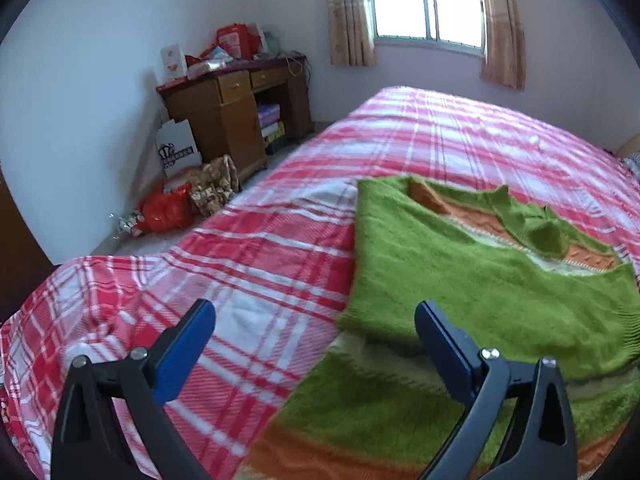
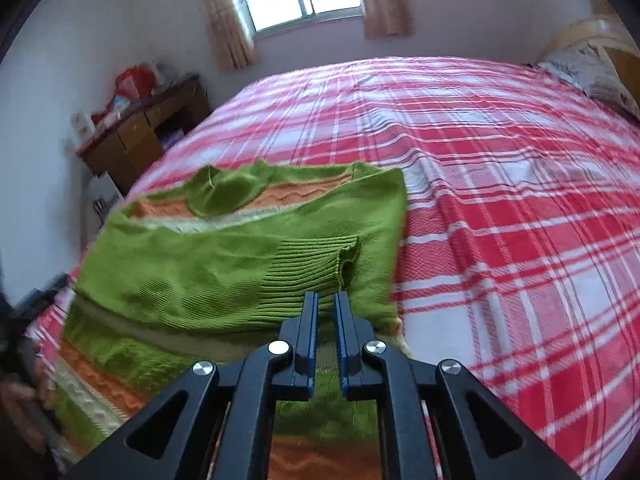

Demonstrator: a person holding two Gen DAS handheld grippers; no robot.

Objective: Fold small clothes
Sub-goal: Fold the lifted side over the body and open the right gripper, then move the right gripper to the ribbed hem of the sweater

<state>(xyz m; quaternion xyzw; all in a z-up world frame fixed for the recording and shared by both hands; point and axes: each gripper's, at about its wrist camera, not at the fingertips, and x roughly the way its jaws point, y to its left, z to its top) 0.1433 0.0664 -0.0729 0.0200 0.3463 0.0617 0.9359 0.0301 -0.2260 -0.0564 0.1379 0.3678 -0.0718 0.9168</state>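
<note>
The left claw [image 1: 316, 316] was wide open and held nothing. The right claw [image 2: 326, 300] was shut just above the green sweater [image 2: 224, 264], which lay folded on the bed [image 2: 500, 200].

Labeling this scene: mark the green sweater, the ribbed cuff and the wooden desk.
green sweater [image 1: 460, 276]: left wrist view, folded body.
ribbed cuff [image 2: 312, 264]: right wrist view, sleeve end.
wooden desk [image 1: 236, 120]: left wrist view, cabinet door.

My right gripper [image 2: 326, 304] covers the sweater [image 2: 224, 264] hem beneath it; can't tell if cloth sits between the pads. Sweater's near end runs off the bottom edge. Blurred hand [image 2: 20, 400] far left. Desk [image 2: 136, 136] clutter unreadable.
</note>
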